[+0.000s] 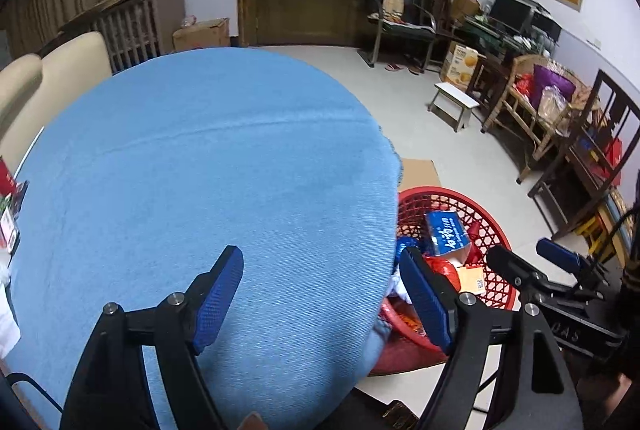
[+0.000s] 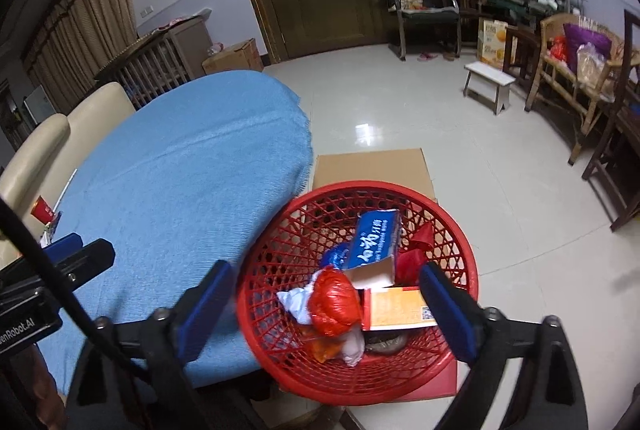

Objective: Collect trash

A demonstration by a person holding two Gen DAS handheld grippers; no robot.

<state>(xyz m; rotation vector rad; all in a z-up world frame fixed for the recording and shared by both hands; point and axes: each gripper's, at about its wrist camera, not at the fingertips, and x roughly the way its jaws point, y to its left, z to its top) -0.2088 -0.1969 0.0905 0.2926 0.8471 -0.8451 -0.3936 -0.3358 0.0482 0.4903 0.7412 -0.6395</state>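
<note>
A: What writing can you read?

B: In the right wrist view, the left gripper's point(image 2: 64, 250) body shows white letters ending "enRobot.AI". The blue carton point(image 2: 374, 242) in the red basket point(image 2: 460, 242) has large white Chinese characters on its side. The orange box point(image 2: 394, 308) beside it carries a small QR code. In the left wrist view, the right gripper's point(image 1: 532, 258) body bears letters that look like "UAS", though they are hard to read.

A: Where's the trash?

B: In the basket, which sits on a cardboard box point(image 2: 372, 166) just beside the table with the blue cloth point(image 2: 180, 166). Besides the 2 cartons there is a red plastic bag point(image 2: 334, 304) and some crumpled white wrapping point(image 2: 294, 302).

A: And the fingers?

B: Both pairs are spread apart with nothing between them. The right gripper point(image 2: 324, 304) hangs over the basket; the left gripper point(image 1: 324, 294) hangs over the table's edge.

A: Anything on the table?

B: A red printed pack point(image 2: 41, 209) at its far left edge; its print is too small to read.
</note>
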